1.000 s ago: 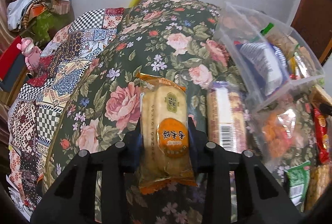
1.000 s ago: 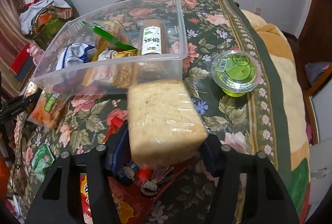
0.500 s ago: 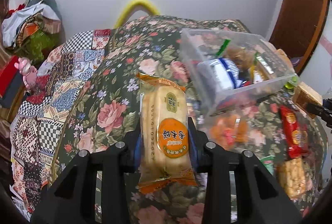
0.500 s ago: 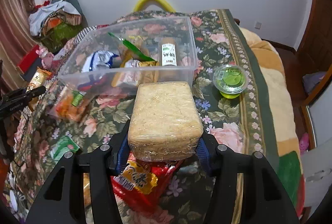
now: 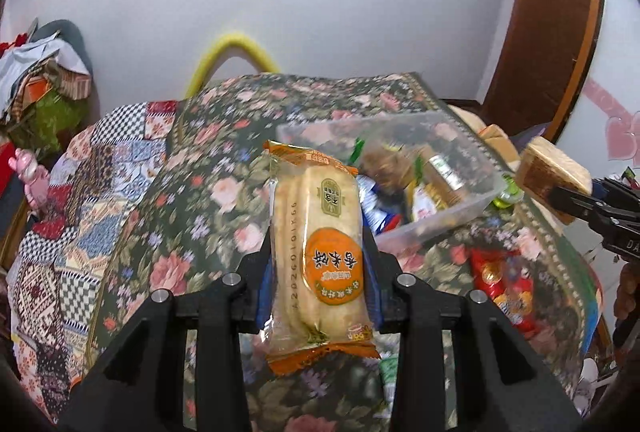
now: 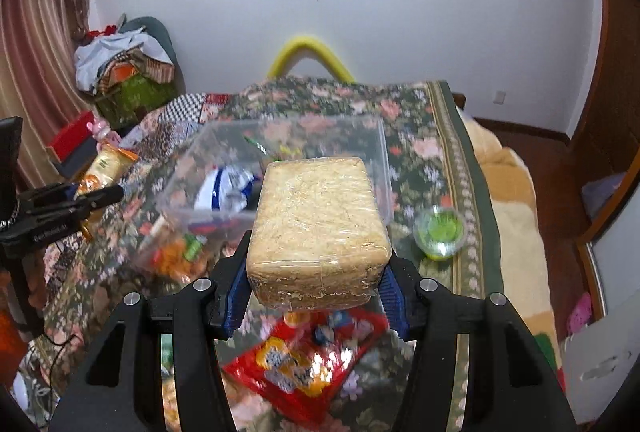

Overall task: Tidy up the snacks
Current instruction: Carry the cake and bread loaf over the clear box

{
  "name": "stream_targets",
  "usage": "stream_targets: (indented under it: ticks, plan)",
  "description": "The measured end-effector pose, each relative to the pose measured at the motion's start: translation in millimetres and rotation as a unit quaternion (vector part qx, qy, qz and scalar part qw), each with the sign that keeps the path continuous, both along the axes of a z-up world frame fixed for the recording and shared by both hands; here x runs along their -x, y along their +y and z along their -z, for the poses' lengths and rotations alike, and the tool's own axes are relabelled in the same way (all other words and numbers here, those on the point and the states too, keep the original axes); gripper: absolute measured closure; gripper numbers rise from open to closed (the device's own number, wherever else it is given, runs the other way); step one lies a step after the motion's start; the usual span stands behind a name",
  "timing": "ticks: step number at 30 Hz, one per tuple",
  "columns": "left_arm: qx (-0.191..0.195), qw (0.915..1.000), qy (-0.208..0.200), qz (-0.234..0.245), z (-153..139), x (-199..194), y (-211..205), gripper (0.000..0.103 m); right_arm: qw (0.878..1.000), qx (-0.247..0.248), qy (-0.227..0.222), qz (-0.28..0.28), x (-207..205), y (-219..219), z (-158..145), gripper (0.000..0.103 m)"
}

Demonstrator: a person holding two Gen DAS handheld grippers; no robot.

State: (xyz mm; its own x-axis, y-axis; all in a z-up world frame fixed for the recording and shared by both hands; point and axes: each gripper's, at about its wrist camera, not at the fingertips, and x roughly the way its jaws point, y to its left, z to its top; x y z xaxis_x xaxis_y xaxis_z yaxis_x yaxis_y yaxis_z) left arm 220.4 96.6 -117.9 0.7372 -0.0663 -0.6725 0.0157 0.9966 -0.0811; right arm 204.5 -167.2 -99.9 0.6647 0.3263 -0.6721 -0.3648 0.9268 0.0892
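My left gripper [image 5: 318,264] is shut on an orange-ended pack of rice crackers [image 5: 318,244], held lengthwise above the floral bed cover. My right gripper [image 6: 316,264] is shut on a beige, plastic-wrapped block cake [image 6: 318,220]. A clear plastic bin [image 5: 440,220] holding several snacks sits on the cover ahead of both grippers, right of the cracker pack and partly behind the block cake [image 5: 550,168], which the left wrist view shows at the far right. In the right wrist view the bin [image 6: 276,136] lies just beyond the block, and the left gripper [image 6: 100,192] with the cracker pack [image 6: 106,164] hangs at the left.
A red snack bag [image 6: 304,352] lies under my right gripper. A green jelly cup [image 6: 440,232] stands right of the bin, and an orange snack bag [image 6: 176,256] leans on the bin's near left side. A clothes pile [image 6: 124,60] and a pink toy [image 5: 30,172] are at the left.
Both grippers have risen with their snacks still held, so more wall and the screen show. The bin looks smaller and farther below. In the left view it has shifted toward the middle.
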Motion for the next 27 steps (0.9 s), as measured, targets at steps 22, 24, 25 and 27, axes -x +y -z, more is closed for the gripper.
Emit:
stream_targets:
  ticks: [22,24,25,27]
  plan:
    - [0.003,0.9998,0.016,0.011,18.1,-95.5,-26.8,0.066,1.000,-0.012,0.026,0.008,-81.0,26.7,24.5,0.051]
    - [0.000,0.9997,0.022,0.010,23.1,-104.6,-26.8,0.066,0.999,-0.005,0.032,0.012,-90.2,30.1,30.7,0.051]
    - [-0.002,0.9997,0.024,0.009,25.2,-108.5,-27.0,0.066,0.999,0.001,0.036,0.014,-96.1,31.6,34.3,0.051]
    - [-0.008,0.9995,0.029,0.006,30.2,-117.1,-27.1,0.066,0.999,0.008,0.041,0.017,-103.2,33.1,39.4,0.051]
